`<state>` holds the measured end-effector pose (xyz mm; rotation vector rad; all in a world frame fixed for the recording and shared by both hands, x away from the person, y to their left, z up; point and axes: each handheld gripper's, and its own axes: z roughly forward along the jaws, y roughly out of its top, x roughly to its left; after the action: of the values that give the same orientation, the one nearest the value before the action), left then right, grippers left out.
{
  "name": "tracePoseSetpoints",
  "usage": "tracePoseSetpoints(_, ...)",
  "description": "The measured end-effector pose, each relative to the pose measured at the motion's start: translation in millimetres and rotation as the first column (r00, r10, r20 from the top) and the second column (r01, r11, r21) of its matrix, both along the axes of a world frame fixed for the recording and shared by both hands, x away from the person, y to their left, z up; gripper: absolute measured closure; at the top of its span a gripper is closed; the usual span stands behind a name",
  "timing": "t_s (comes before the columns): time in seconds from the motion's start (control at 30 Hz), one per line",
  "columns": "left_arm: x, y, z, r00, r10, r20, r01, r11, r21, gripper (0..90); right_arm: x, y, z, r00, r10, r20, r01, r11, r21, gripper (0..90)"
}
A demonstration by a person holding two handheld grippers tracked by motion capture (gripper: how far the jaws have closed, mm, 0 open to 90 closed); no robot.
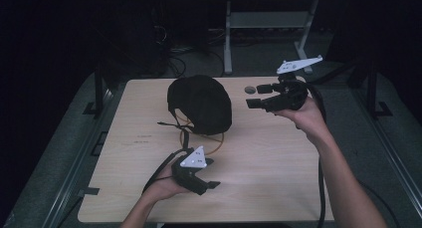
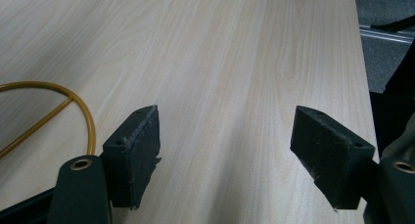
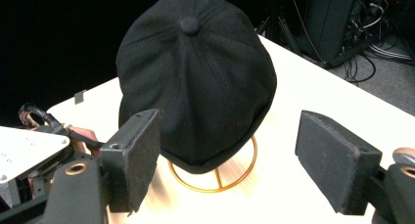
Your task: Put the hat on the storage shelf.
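**Cap on stand, both grippers empty**

Cap (image 3: 195,77) sits on a gold wire stand (image 3: 215,177), on the table (image 1: 268,158) at about 11 o'clock from centre, nearer the far edge. Black fabric, panelled crown, button on top. My read: light, soft, will crush and fold under the pads, not fragile, not slippery. The stand looks thin and light, so it likely tips or drags if the cap is pulled sideways. Lift straight up.

Best hold, I'd say: pinch the lower rim where the fabric is doubled, on the side facing the right gripper. The crown is too wide and round for a clean pinch.

Right gripper (image 1: 259,96) hangs in the air at 3 o'clock of the cap, pointed at it, near but apart. Jaws spread wide, nothing between them.

Left gripper (image 1: 209,175) is at 6 o'clock of the cap, low over the table, aimed toward the right edge. Jaws spread, nothing in them. Stand's base loop (image 2: 73,101) lies just beside its left jaw.

Room: bare wood from centre to the near and right edges. Round cable hole (image 1: 250,90) at 2 o'clock of the cap, near the far edge. Floor and cables beyond the far edge; keep the cap inboard.
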<state>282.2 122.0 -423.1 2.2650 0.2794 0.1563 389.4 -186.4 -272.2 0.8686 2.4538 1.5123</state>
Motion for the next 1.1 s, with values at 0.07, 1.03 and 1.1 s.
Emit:
tracePoseSetpoints(0.07,-0.3,-0.4,-0.3,1.0000,0.000,0.002,0.000,1.0000,0.003,26.2,-1.9,-2.5,-1.8,1.0000,-0.001,-0.002,0.001,1.000,-0.002,24.1)
tracePoseSetpoints(1.03,-1.1,2.6,-1.2,0.9998,0.010,0.017,-0.010,1.0000,0.003,26.1,-27.8,-29.4,-50.6,0.9972,-0.014,-0.074,0.014,1.000,0.005,21.5)
tracePoseSetpoints(1.1,-1.5,2.4,-2.3,0.9998,0.009,0.019,-0.009,1.0000,-0.003,26.1,-30.7,-31.2,-55.2,0.9966,-0.015,-0.081,0.015,1.000,-0.001,21.1)
